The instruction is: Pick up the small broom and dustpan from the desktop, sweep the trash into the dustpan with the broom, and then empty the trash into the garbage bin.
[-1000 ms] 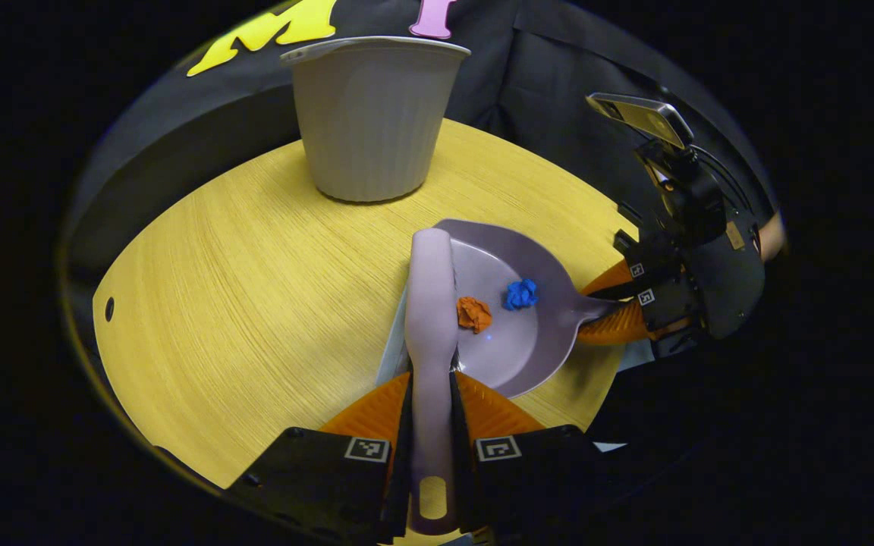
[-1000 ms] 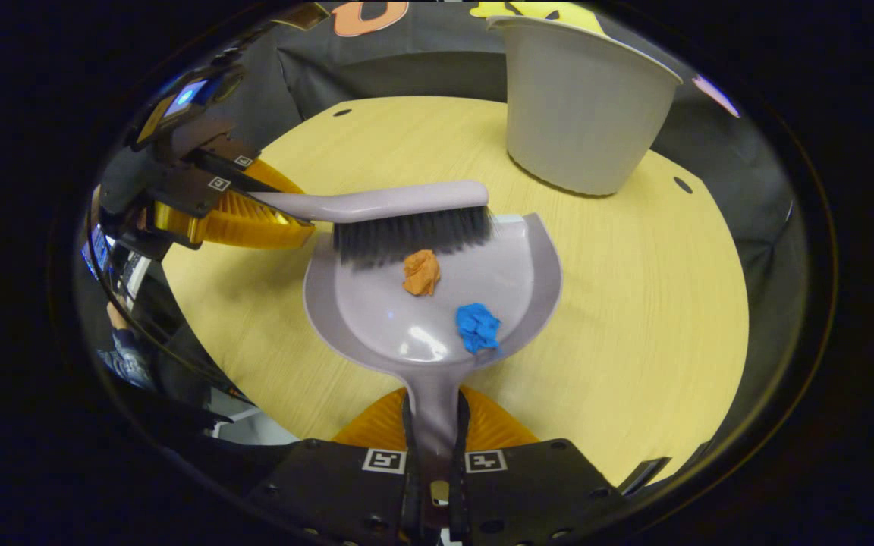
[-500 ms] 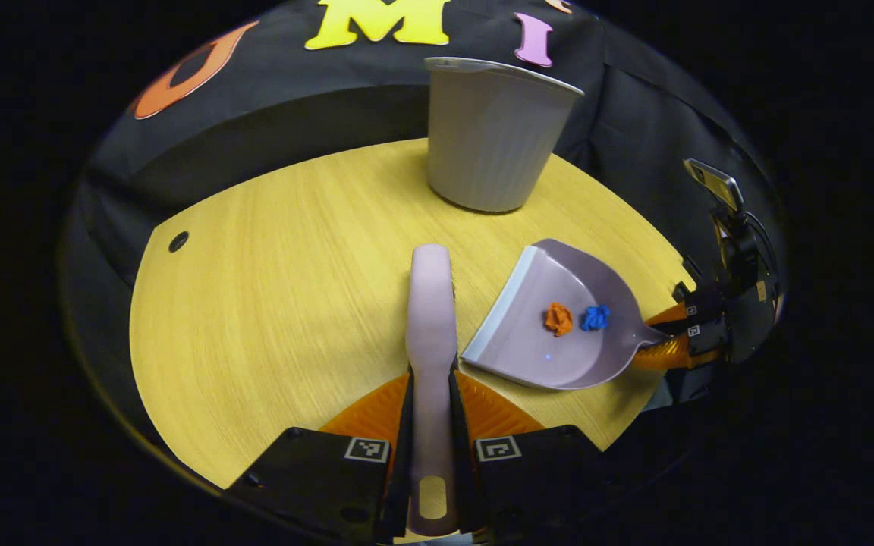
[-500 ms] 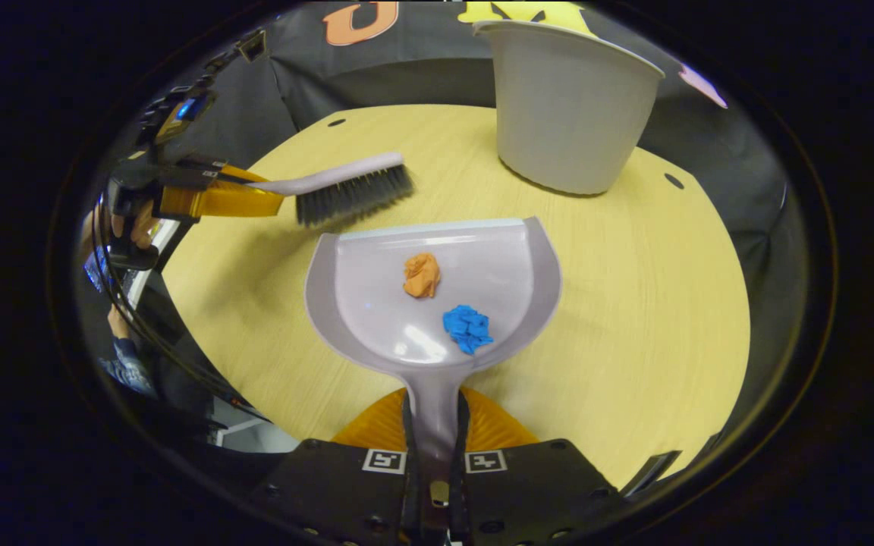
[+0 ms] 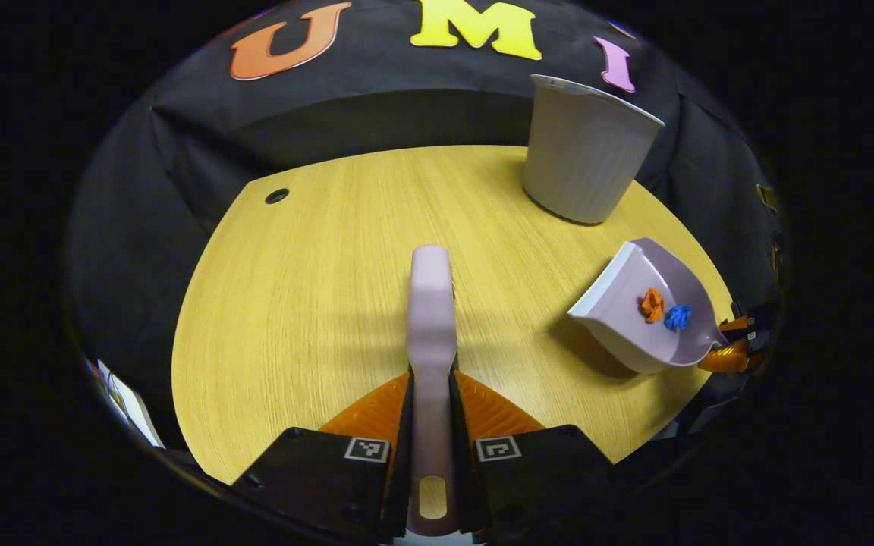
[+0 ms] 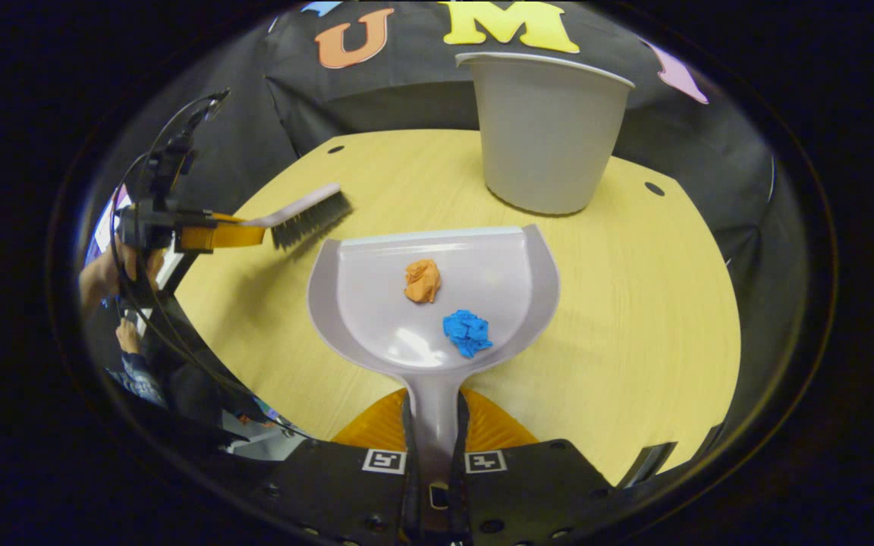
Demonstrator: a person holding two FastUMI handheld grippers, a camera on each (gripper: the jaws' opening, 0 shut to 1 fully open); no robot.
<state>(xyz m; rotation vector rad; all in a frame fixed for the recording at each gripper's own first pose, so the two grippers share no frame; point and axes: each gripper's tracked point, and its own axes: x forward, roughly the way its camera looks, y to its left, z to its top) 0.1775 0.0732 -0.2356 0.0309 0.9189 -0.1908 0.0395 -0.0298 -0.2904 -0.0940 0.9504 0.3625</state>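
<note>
Left gripper view: left gripper (image 5: 431, 425) clamped on the broom (image 5: 430, 318) handle, bottom centre; dustpan (image 5: 646, 318) lifted at right edge, garbage bin (image 5: 587, 155) upper right. Right gripper view: right gripper (image 6: 435, 455) closed on the dustpan (image 6: 437, 299) handle, pan at centre carrying orange scrap (image 6: 422, 280) and blue scrap (image 6: 467, 332); bin (image 6: 543, 133) directly above, broom (image 6: 304, 216) at left.

I find no legible text, brand or number on the broom (image 5: 431, 318), dustpan (image 6: 437, 303) or bin (image 6: 545, 133). The square black-and-white markers (image 5: 367, 449) on my gripper bodies carry patterns only, with no characters I can read.
</note>
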